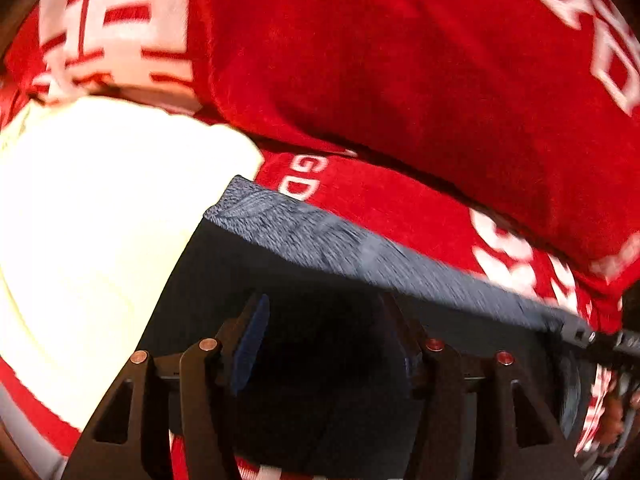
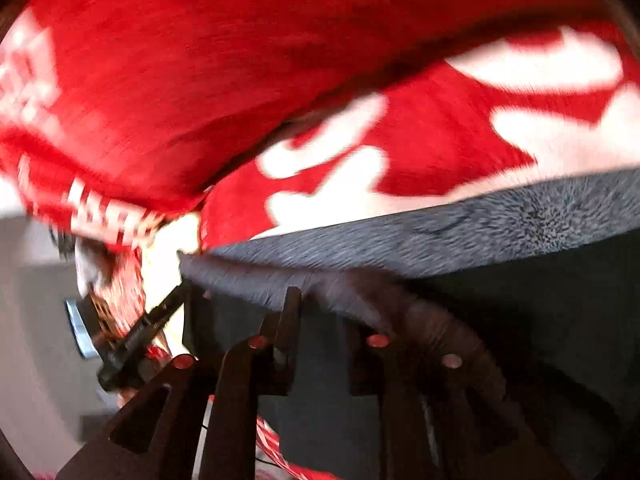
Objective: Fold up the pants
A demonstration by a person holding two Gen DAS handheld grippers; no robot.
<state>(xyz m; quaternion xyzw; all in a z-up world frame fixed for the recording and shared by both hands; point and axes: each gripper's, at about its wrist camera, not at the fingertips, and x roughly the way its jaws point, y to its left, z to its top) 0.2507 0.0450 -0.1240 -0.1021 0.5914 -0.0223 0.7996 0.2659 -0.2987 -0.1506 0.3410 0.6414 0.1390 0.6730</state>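
Left wrist view: the left gripper point(image 1: 324, 344) stands part open over the dark pants point(image 1: 320, 280), nothing between its fingers. Their grey waistband point(image 1: 320, 232) runs from 10 to 3 o'clock, against a red blanket point(image 1: 400, 80). Right wrist view: the right gripper point(image 2: 320, 320) is narrow; I cannot tell if it pinches the pants point(image 2: 520, 320).

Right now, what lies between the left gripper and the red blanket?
The dark pants and their grey waistband, in the left wrist view.
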